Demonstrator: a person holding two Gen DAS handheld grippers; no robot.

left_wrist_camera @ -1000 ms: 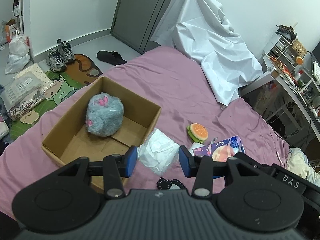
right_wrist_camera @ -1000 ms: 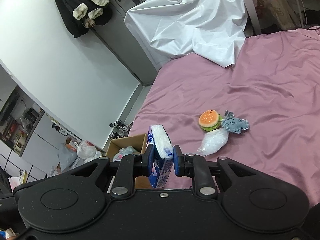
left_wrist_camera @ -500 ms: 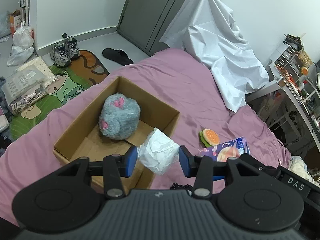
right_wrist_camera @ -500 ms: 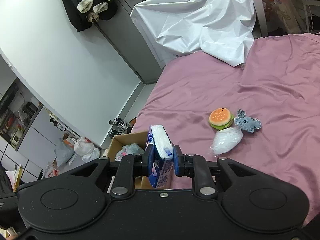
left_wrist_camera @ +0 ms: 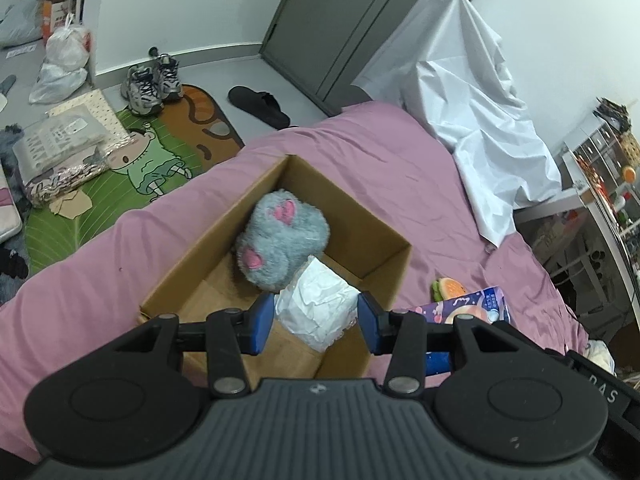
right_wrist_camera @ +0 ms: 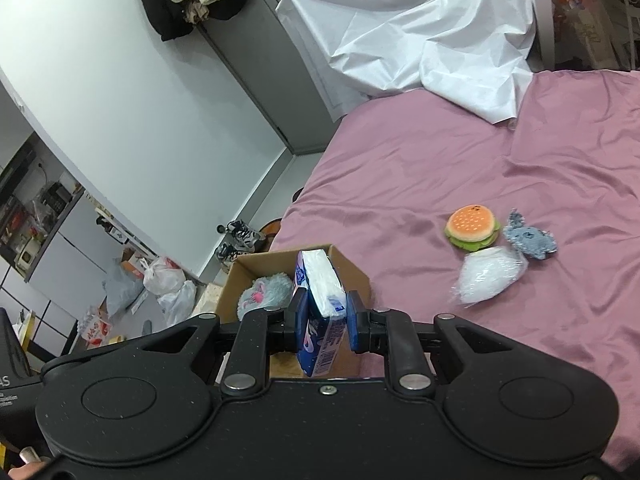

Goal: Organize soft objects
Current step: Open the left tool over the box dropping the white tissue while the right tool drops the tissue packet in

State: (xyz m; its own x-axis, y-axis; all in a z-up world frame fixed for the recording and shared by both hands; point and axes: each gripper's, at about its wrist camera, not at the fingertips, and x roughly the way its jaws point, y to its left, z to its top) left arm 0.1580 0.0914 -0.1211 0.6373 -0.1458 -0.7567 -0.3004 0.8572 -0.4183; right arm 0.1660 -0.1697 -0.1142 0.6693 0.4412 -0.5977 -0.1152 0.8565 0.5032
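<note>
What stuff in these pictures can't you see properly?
- Cardboard box: its near floor is hidden behind the left gripper and its white bundle in the left wrist view.
- Tissue pack: the label is too small to read in the right wrist view; the right gripper covers its sides.
- Burger toy: half hidden behind the box wall in the left wrist view.
- Grey plush: mostly hidden by the tissue pack in the right wrist view.

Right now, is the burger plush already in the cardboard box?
No. The burger plush lies on the pink bedsheet, apart from the cardboard box, which holds only the grey plush.
</note>
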